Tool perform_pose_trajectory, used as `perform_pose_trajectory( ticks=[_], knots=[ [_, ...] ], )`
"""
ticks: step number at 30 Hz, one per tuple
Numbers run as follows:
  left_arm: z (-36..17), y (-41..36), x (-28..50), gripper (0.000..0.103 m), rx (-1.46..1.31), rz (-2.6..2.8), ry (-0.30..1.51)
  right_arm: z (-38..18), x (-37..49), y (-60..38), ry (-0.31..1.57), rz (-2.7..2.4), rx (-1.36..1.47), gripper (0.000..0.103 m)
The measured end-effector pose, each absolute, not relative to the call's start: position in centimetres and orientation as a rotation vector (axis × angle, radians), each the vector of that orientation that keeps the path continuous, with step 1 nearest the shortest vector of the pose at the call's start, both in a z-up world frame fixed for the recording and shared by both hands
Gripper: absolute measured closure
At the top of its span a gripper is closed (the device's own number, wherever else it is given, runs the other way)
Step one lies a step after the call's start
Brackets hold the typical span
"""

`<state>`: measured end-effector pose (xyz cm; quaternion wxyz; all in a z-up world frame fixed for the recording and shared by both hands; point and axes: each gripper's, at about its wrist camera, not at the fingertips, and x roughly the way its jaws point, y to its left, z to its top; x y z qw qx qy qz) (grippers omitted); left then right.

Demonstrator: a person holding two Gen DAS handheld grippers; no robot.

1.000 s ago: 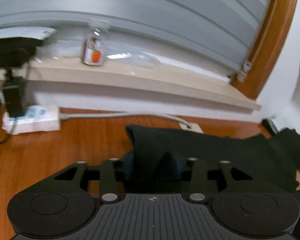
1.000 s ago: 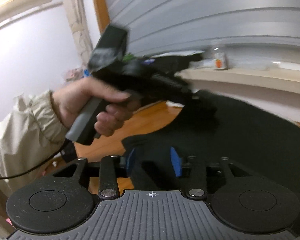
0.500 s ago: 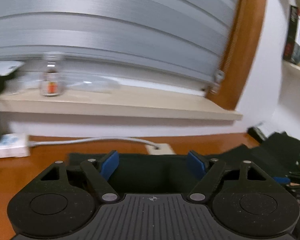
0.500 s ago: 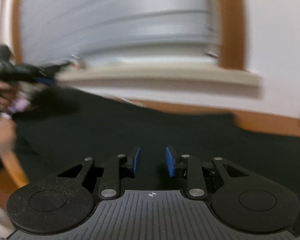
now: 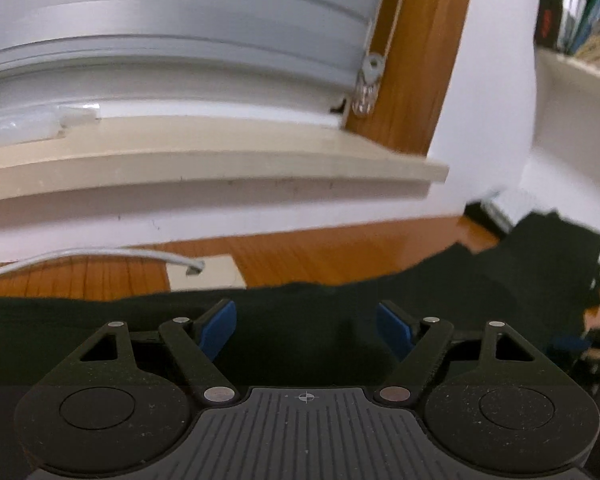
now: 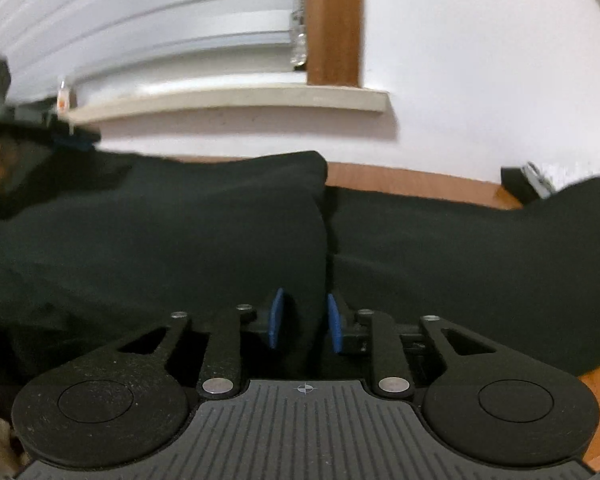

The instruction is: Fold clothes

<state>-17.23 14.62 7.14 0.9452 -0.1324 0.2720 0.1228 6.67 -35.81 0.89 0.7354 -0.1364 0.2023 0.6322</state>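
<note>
A black garment (image 5: 420, 292) lies spread on the wooden table (image 5: 324, 252). In the left wrist view my left gripper (image 5: 305, 326) is open, its blue pads wide apart just above the cloth, holding nothing. In the right wrist view the garment (image 6: 160, 232) fills the middle, with a folded edge running toward the camera. My right gripper (image 6: 303, 320) is shut on a ridge of that black cloth between its blue pads. The left gripper (image 6: 40, 128) and the hand holding it show at the far left of the right wrist view.
A beige window sill (image 5: 204, 164) and grey blinds (image 5: 180, 40) run along the back wall. A white cable (image 5: 100, 256) lies on the table at back left. A wooden window frame (image 5: 412, 52) stands at right. A dark object (image 6: 520, 184) sits at the table's far right.
My left gripper let go of the black cloth, opened wide and swung right. My right gripper swung right too and stayed closed on the cloth.
</note>
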Motion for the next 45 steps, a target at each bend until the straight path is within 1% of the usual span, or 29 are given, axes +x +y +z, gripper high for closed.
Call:
perform_pose_trajectory(
  ticks=[2,5,7,10,14,18,22,27,29,30,31,32,34,35,39,41,42,44,45],
  knots=[
    [7.0,14.5,-17.9,0.022,-0.228,0.241,0.577,0.8,6.8,-35.9,0.456,1.393,-0.267,0.075],
    [8.6,13.9,-20.2,0.022,-0.161,0.29,0.585,0.7,6.8,-35.9,0.453,1.387,-0.257,0.075],
    [9.8,13.4,-22.8,0.02,-0.132,0.32,0.57,0.7,6.8,-36.3,0.457,1.385,-0.244,0.073],
    [10.9,13.2,-28.9,0.013,-0.137,0.388,0.526,0.7,6.7,-36.6,0.464,1.374,-0.227,0.073],
    [11.3,15.0,-38.5,0.013,-0.195,0.493,0.48,0.8,6.3,-36.4,0.463,1.359,-0.232,0.072],
    [9.9,14.5,-44.8,0.013,-0.205,0.574,0.497,0.8,6.2,-36.2,0.462,1.354,-0.243,0.072],
    [8.4,14.2,-47.1,0.013,-0.248,0.547,0.488,0.7,6.0,-36.2,0.452,1.341,-0.241,0.072],
    [8.0,14.4,-45.1,0.013,-0.273,0.488,0.476,0.7,5.8,-36.2,0.44,1.335,-0.249,0.072],
    [7.6,14.5,-44.0,0.017,-0.263,0.484,0.505,0.7,5.9,-36.2,0.439,1.338,-0.251,0.072],
    [7.4,14.6,-43.6,0.033,-0.261,0.482,0.517,0.7,6.0,-36.3,0.438,1.341,-0.249,0.072],
    [7.0,14.9,-43.2,0.053,-0.283,0.457,0.527,0.6,6.0,-36.3,0.437,1.343,-0.247,0.072],
    [6.9,15.3,-43.2,0.053,-0.338,0.444,0.528,0.6,6.1,-36.3,0.436,1.345,-0.246,0.072],
    [7.1,15.9,-43.6,0.06,-0.36,0.459,0.513,0.5,6.1,-36.3,0.433,1.347,-0.246,0.072],
    [7.3,16.1,-44.0,0.061,-0.375,0.461,0.503,0.5,6.1,-36.3,0.432,1.347,-0.249,0.072],
    [7.2,16.5,-44.9,0.06,-0.418,0.451,0.487,0.6,6.1,-36.3,0.429,1.353,-0.256,0.072],
    [7.3,16.1,-44.9,0.056,-0.405,0.459,0.485,0.5,6.1,-36.4,0.427,1.354,-0.25,0.072],
    [7.7,15.9,-45.0,0.049,-0.394,0.472,0.475,0.5,6.1,-36.4,0.425,1.353,-0.248,0.072],
    [8.7,15.5,-45.5,0.04,-0.361,0.52,0.445,0.4,6.0,-36.4,0.421,1.349,-0.245,0.072],
    [9.4,15.3,-45.9,0.031,-0.33,0.566,0.426,0.4,6.0,-36.5,0.42,1.348,-0.242,0.072]
  ],
)
